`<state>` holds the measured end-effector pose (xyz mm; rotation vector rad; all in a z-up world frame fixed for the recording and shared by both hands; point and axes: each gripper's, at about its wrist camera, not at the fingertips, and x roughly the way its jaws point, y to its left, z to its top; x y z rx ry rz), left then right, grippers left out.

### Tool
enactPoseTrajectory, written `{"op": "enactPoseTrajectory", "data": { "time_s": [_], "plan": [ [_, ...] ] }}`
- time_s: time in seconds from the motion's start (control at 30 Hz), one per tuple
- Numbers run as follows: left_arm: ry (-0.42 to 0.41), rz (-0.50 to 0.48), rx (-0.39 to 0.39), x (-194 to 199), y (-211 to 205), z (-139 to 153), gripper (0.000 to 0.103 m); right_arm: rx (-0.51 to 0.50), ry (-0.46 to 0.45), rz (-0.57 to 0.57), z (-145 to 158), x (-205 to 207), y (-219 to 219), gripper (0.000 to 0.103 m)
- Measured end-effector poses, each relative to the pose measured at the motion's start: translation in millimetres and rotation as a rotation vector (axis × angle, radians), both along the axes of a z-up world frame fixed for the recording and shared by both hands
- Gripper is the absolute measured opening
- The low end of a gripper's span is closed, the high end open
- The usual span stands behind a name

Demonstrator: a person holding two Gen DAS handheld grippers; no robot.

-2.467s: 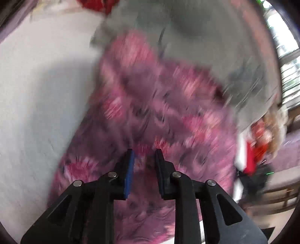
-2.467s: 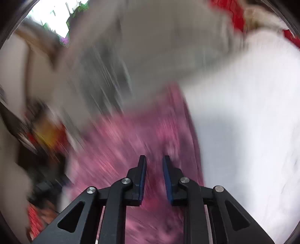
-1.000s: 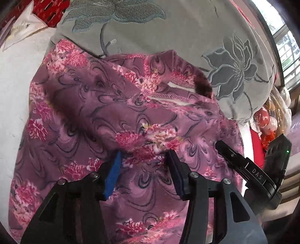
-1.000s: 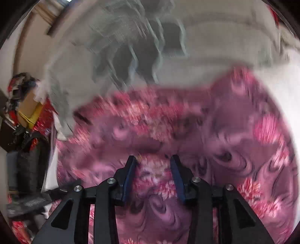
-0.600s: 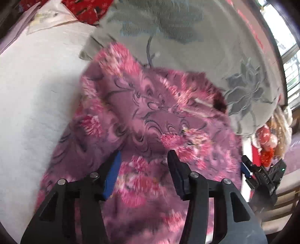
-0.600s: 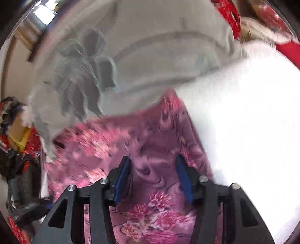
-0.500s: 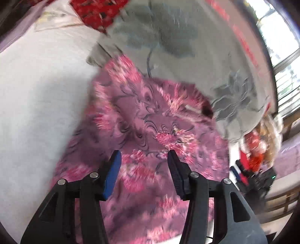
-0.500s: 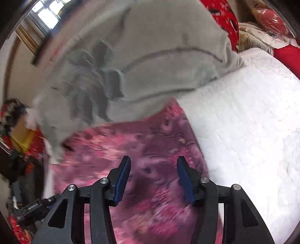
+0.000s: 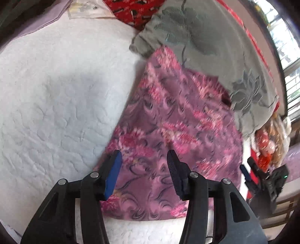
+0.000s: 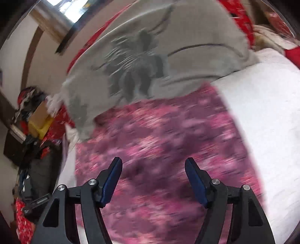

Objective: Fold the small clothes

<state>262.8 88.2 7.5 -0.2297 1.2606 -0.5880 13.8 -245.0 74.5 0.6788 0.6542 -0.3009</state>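
Left wrist view: taking the purple floral garment (image 9: 176,127) as the landmark, the white quilted bedspread (image 9: 56,97) spreads to its left, and the garment lies flat on it with its far end tucked against a grey flower-embroidered cushion (image 9: 215,48). Above and left of the garment, beyond the cushion's corner, sits a red patterned cloth (image 9: 135,11). The left gripper (image 9: 144,159) hangs over the garment's near half with its jaws apart and nothing pinched between them; the fabric shows behind the gap. At the garment's right edge the right gripper (image 9: 249,169) pokes in, with a window (image 9: 288,56) far to the right.

Right wrist view, much blurred: left of the garment (image 10: 159,146) is a cluttered room corner with a yellow box (image 10: 40,123). The cushion (image 10: 150,62) lies along the garment's far edge. The right gripper (image 10: 153,167) hovers over the garment's near part, its jaws opening wide, no cloth caught between them. The bedspread (image 10: 266,122) fills the space right of the garment.
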Motion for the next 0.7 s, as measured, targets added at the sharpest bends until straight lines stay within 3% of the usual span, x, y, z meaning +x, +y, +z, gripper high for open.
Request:
{"op": "enactPoseTrajectory", "data": {
  "time_s": [0.17,0.27,0.3,0.4,0.53,0.7],
  "plan": [
    [-0.015,-0.007,0.029,-5.3,-8.5,-5.8,0.05,-0.071,0.116,0.115,-28.2,36.4,50.0,0.072],
    [-0.021,-0.013,0.04,-6.7,-9.8,-6.8,0.052,-0.251,0.191,0.167,-39.3,46.0,77.4,0.08],
    [-0.026,-0.018,0.044,-7.2,-10.5,-6.7,0.052,-0.286,0.214,0.191,-40.4,48.8,84.2,0.087],
    [-0.038,-0.029,0.053,-8.7,-12.8,-6.7,0.053,-0.358,0.275,0.209,-37.4,55.2,95.6,0.088],
    [-0.036,-0.033,0.053,-7.3,-12.5,-7.9,0.053,-0.291,0.196,0.158,-19.1,47.1,87.4,0.084],
    [-0.055,-0.037,0.025,-5.5,-18.5,7.2,0.053,-0.315,0.147,0.015,3.0,30.7,52.4,0.085]
  ]
}}
